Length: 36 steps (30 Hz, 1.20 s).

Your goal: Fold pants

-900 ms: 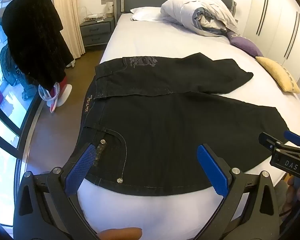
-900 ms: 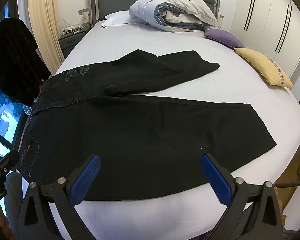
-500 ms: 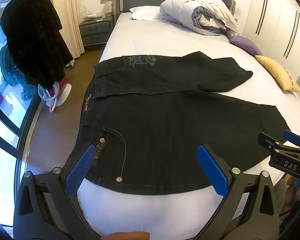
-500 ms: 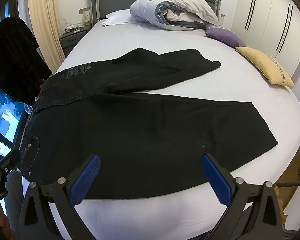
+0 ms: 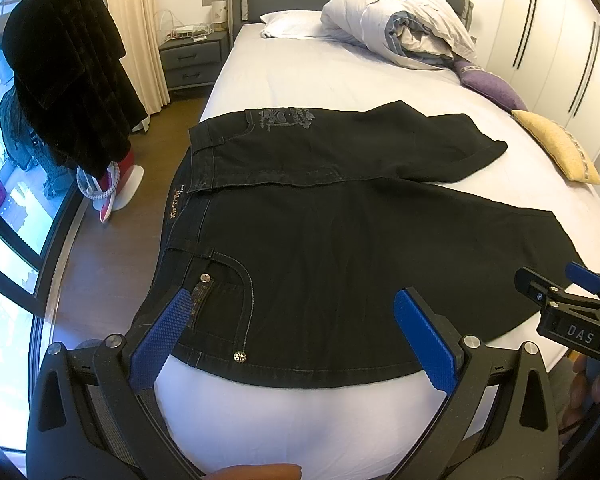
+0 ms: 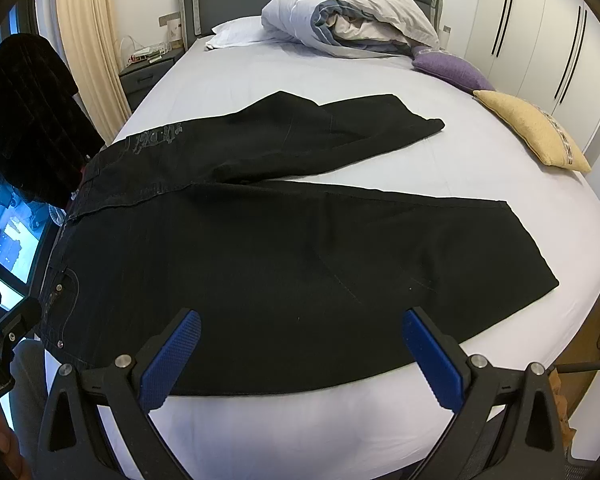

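Black jeans (image 5: 340, 240) lie spread flat across the white bed (image 5: 300, 72), waistband at the left edge, both legs running right. They also show in the right wrist view (image 6: 280, 248). My left gripper (image 5: 292, 320) is open and empty, hovering over the near pocket and hip. My right gripper (image 6: 300, 340) is open and empty above the near leg's lower edge. The right gripper also shows at the right of the left wrist view (image 5: 568, 308). The near leg's hem (image 6: 532, 248) lies by the bed's right edge.
A rolled duvet (image 5: 400, 24) and a white pillow (image 5: 288, 26) sit at the headboard. A purple cushion (image 6: 448, 66) and a yellow cushion (image 6: 532, 128) lie at the right. A dark garment (image 5: 64, 92) hangs left, beside a window and a nightstand (image 5: 190, 60).
Both views have shifted slightly, as the grippers eased a little closer over the jeans. The jeans have not moved and both grippers stay open.
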Available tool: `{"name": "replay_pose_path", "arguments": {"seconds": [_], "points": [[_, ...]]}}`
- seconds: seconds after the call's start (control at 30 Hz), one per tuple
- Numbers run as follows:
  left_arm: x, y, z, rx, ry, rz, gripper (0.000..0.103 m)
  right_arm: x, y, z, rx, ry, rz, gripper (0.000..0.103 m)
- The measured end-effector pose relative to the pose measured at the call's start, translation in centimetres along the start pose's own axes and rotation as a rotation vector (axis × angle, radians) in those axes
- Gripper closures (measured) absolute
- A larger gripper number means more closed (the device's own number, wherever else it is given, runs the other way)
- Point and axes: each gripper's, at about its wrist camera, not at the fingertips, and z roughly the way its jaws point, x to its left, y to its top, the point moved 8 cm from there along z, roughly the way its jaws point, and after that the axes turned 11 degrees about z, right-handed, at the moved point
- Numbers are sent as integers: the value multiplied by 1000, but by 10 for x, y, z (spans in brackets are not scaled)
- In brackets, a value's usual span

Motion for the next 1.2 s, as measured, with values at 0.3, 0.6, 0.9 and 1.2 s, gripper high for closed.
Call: {"name": "replay_pose_path", "arguments": {"seconds": [0.3,0.6,0.9,1.2], "points": [[2,-6,3,4,0,0,0,0,0,1,3,1,0,0],[2,-7,3,6,1,1,0,0,-4,3,8,3,2,0],[1,-10,4,8,-1,2,0,0,-5,4,12,4,2,0],[1,-12,5,12,-1,1,0,0,-6,7,19,4,1,0]]}}
